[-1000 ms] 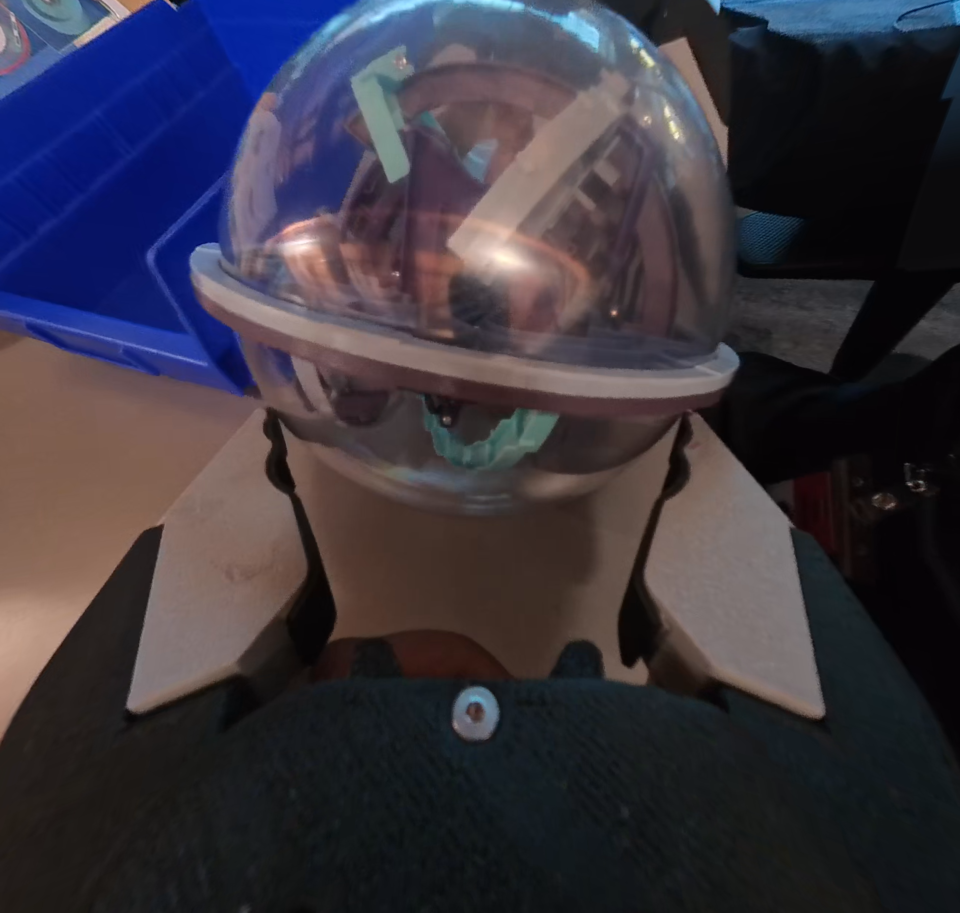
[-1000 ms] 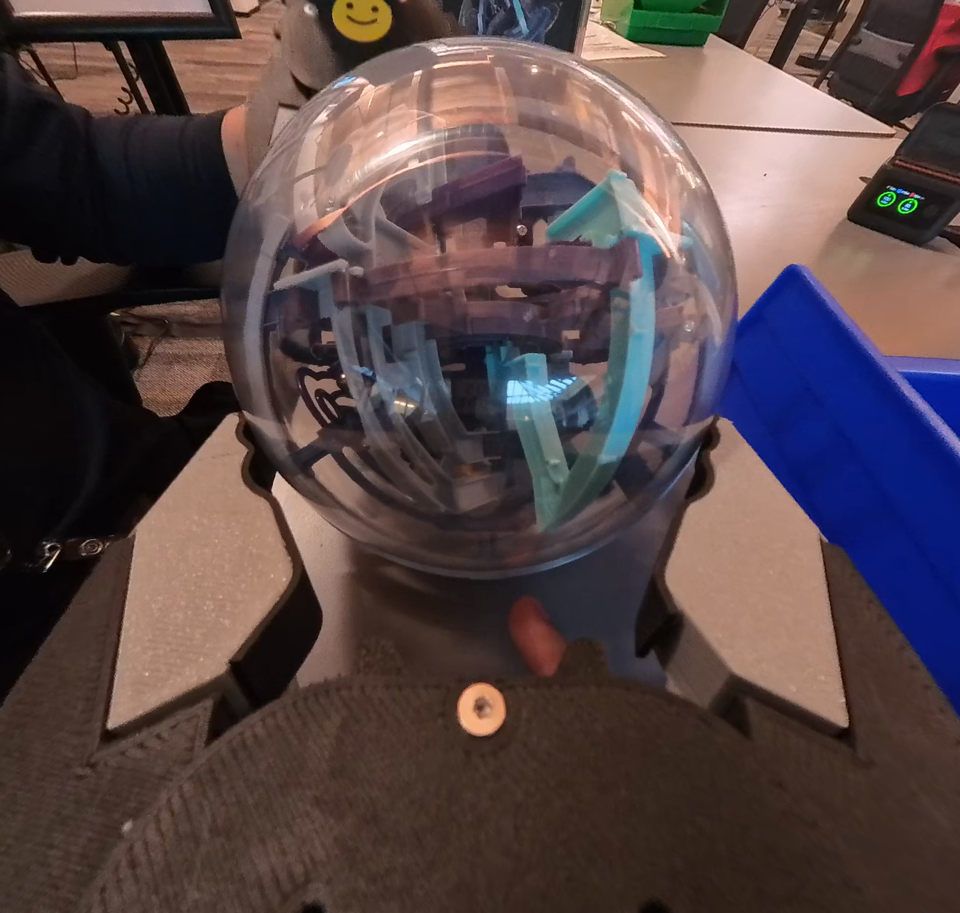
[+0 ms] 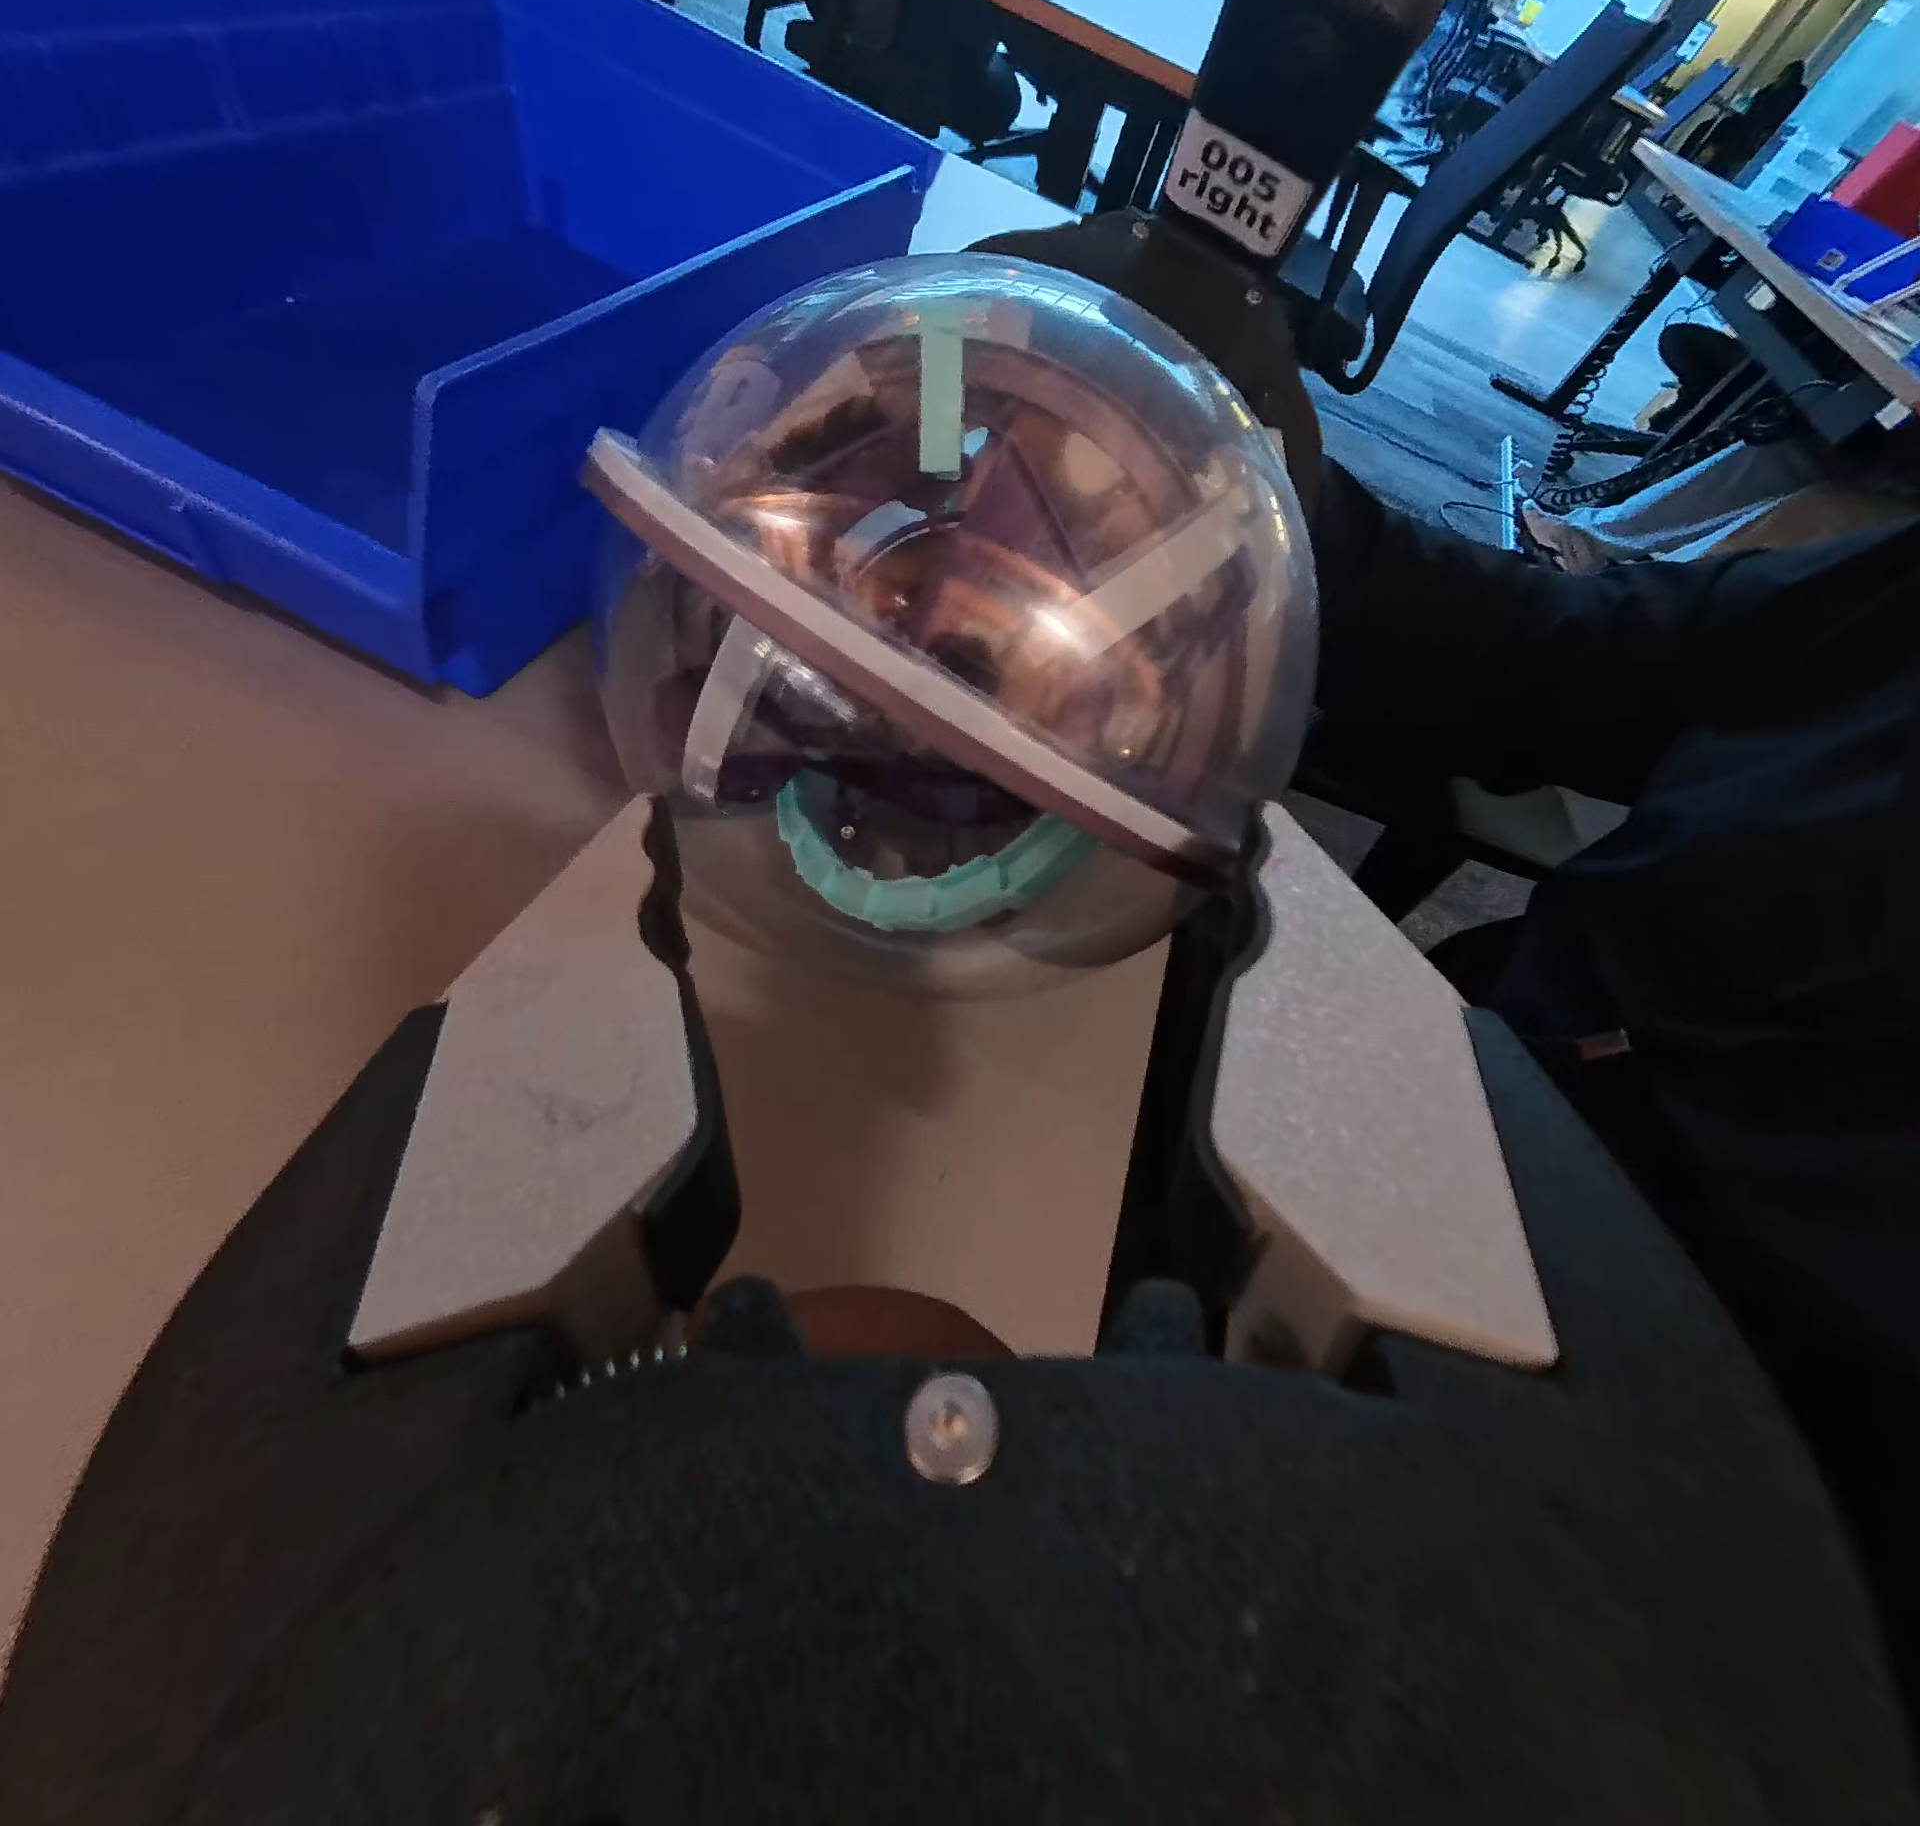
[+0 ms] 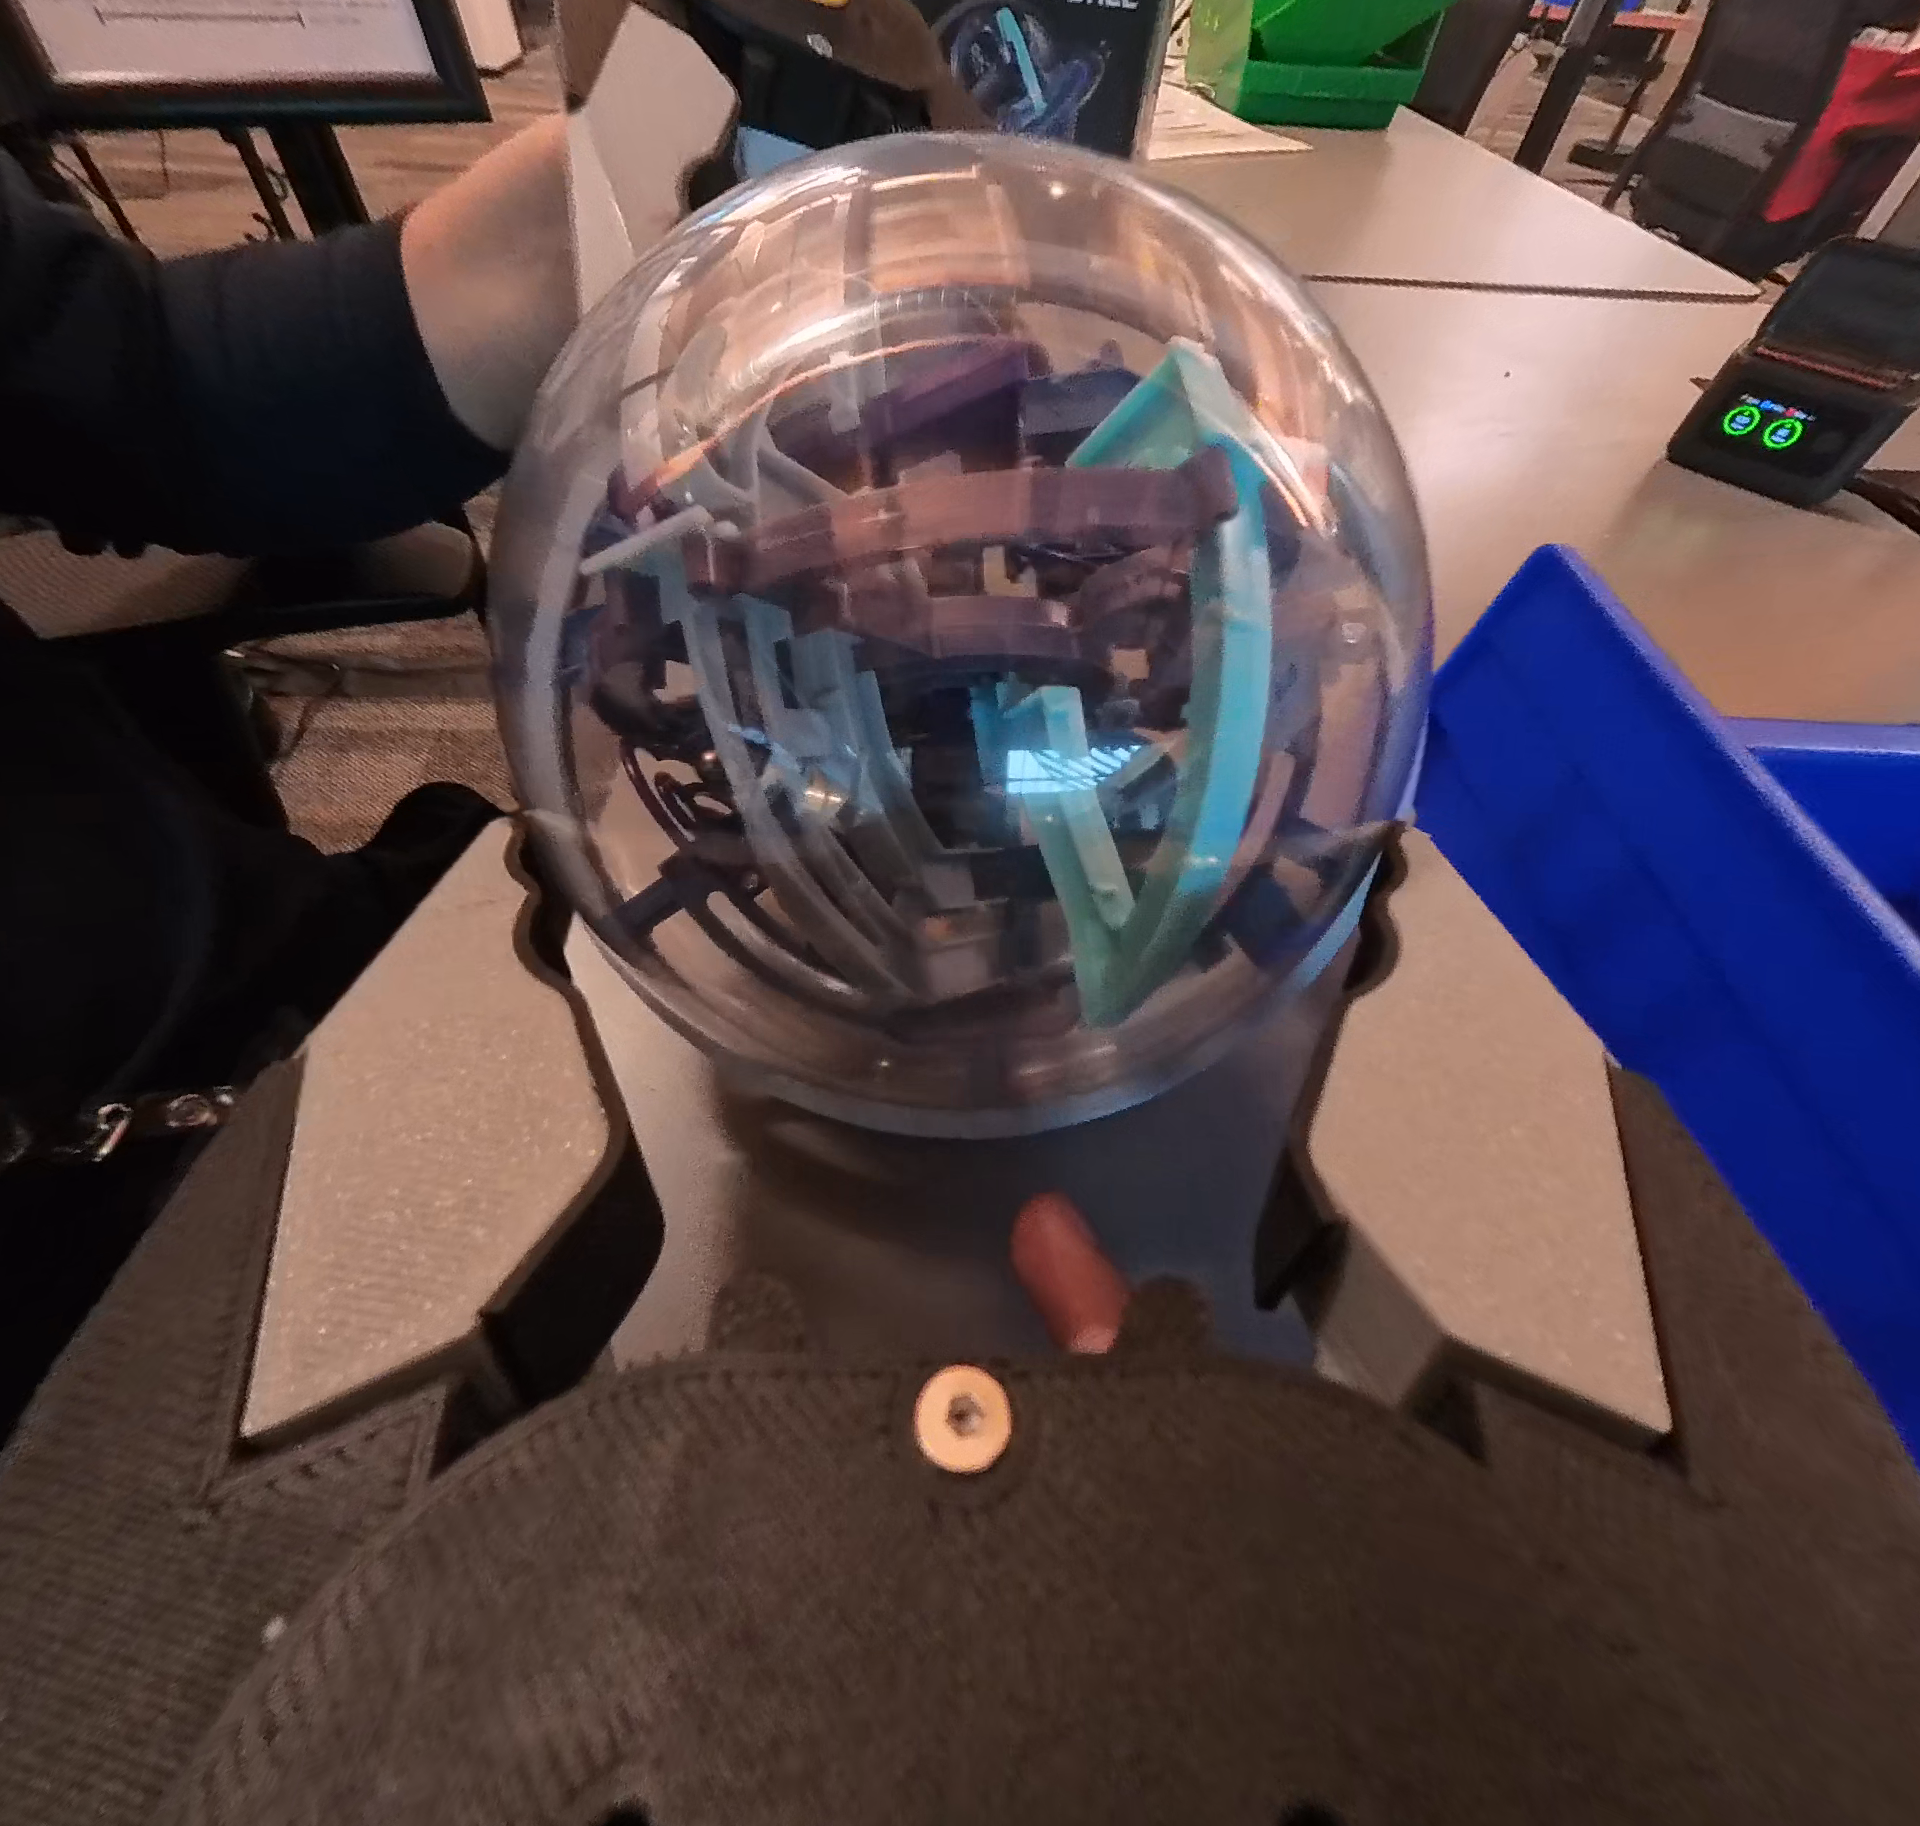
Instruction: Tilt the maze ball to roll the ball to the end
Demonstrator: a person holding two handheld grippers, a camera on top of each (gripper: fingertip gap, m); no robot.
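Note:
The maze ball [image 3: 966, 613] is a clear sphere with purple, grey and teal tracks inside, held above the table between both grippers. My left gripper [image 3: 951, 841] is shut on its lower part, with both fingertips [image 3: 657, 841] against the shell. The seam ring [image 3: 883, 675] slants steeply down to the right. In the right wrist view the maze ball [image 4: 956, 654] fills the space between the fingers. My right gripper [image 4: 956, 831] is shut on it near its widest part, and one fingertip [image 4: 535, 841] touches the shell. A small shiny piece [image 4: 821, 796] sits among the grey tracks. The right gripper [image 3: 1247, 218] shows behind the ball.
A blue bin [image 3: 312, 270] stands close on the left, and at the right in the right wrist view [image 4: 1662, 841]. On the grey table [image 4: 1507, 342] are a small device with green lights [image 4: 1787, 426], a dark box [image 4: 1039, 31] and green bins [image 4: 1340, 10]. A person's sleeve [image 4: 208, 374] is at the left.
The ball has been tilted: its seam ring went from nearly level to steeply slanted. The left fingers closed in and now hold lower on the ball. The right grasp barely changed.

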